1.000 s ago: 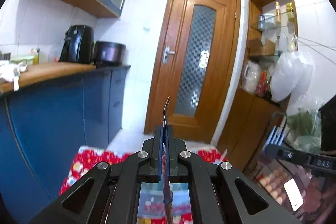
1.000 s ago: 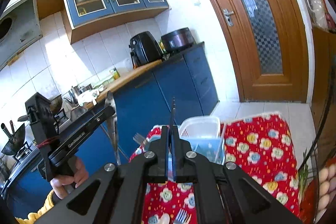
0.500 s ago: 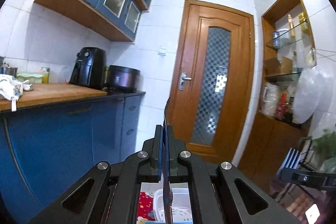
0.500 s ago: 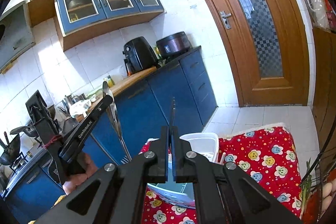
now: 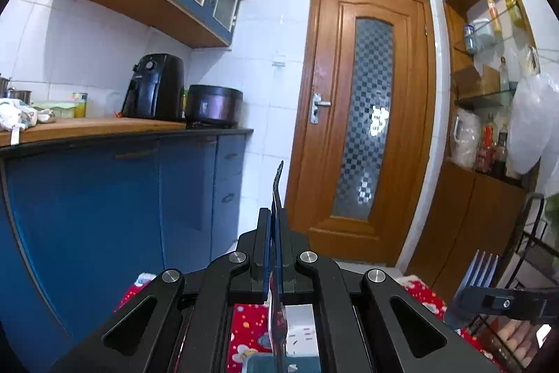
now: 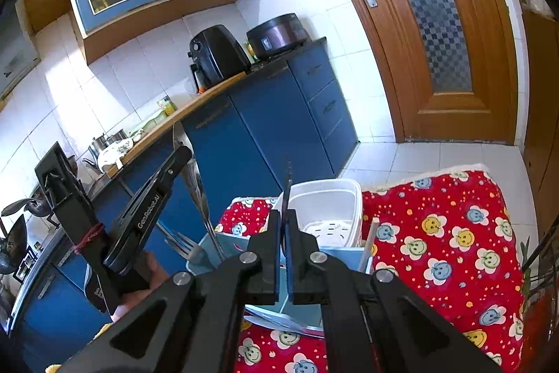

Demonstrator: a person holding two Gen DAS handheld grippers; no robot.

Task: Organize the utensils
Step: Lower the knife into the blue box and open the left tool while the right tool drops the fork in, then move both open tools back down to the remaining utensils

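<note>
My left gripper (image 5: 276, 226) is shut on a flat metal utensil (image 5: 277, 191), seen edge-on and upright; it also shows in the right wrist view (image 6: 181, 149), where the utensil (image 6: 195, 184) points down toward a blue organizer box (image 6: 223, 250). My right gripper (image 6: 283, 226) is shut on a fork held edge-on (image 6: 287, 187); its tines (image 5: 478, 268) show in the left wrist view. A white container (image 6: 325, 205) stands behind the blue box. A loose fork (image 6: 181, 243) lies at the box's left edge.
A red flower-patterned cloth (image 6: 447, 233) covers the table. Blue cabinets (image 5: 104, 198) with a wooden counter, a black air fryer (image 5: 153, 86) and a cooker (image 5: 213, 105) stand left. A wooden door (image 5: 370, 121) is ahead. A black wire rack (image 5: 531, 240) stands right.
Both grippers tilted upward over the last second. The left gripper with its utensil moved closer to the blue box. The right gripper's fork tines came into the left wrist view.
</note>
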